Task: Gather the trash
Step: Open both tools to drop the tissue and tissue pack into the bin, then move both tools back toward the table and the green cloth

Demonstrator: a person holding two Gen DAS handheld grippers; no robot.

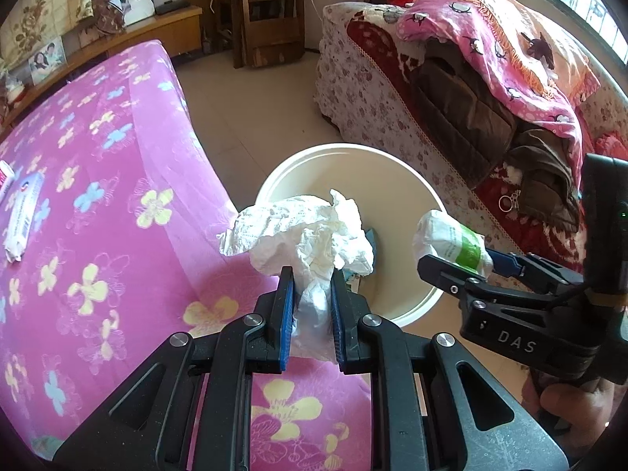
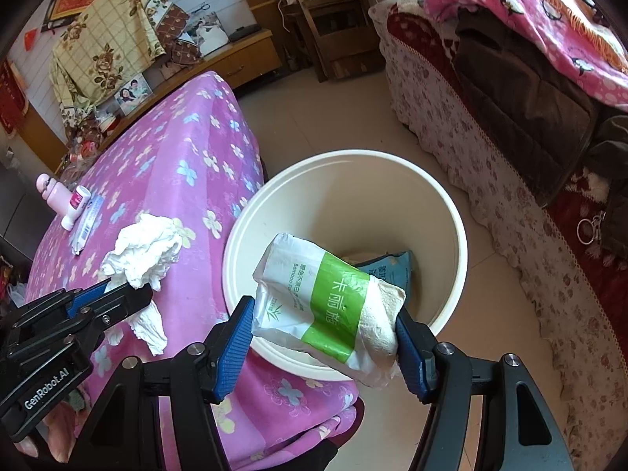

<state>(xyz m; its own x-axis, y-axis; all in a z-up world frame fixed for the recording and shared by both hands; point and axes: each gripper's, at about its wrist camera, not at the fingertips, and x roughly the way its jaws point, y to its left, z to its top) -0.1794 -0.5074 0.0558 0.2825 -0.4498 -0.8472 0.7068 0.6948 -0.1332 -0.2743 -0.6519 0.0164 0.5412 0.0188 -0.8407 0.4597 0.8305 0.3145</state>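
Observation:
My left gripper [image 1: 312,274] is shut on a crumpled white tissue [image 1: 306,231], held at the near rim of a cream waste bin [image 1: 408,180]. My right gripper [image 2: 325,314] is shut on a white and green tissue pack [image 2: 325,306], held over the bin [image 2: 443,212]. A blue wrapper [image 2: 392,269] lies inside the bin. In the left wrist view the right gripper [image 1: 455,263] with the pack [image 1: 451,239] is at the bin's right side. In the right wrist view the left gripper [image 2: 129,286] with the tissue [image 2: 145,251] is over the table's edge.
A pink flowered tablecloth [image 1: 98,216] covers the table on the left, with a small packet [image 1: 21,216], a tube [image 2: 74,204] and a pink bottle [image 2: 51,192] on it. A sofa piled with blankets [image 1: 490,78] stands right of the bin. Tiled floor [image 1: 251,90] lies beyond.

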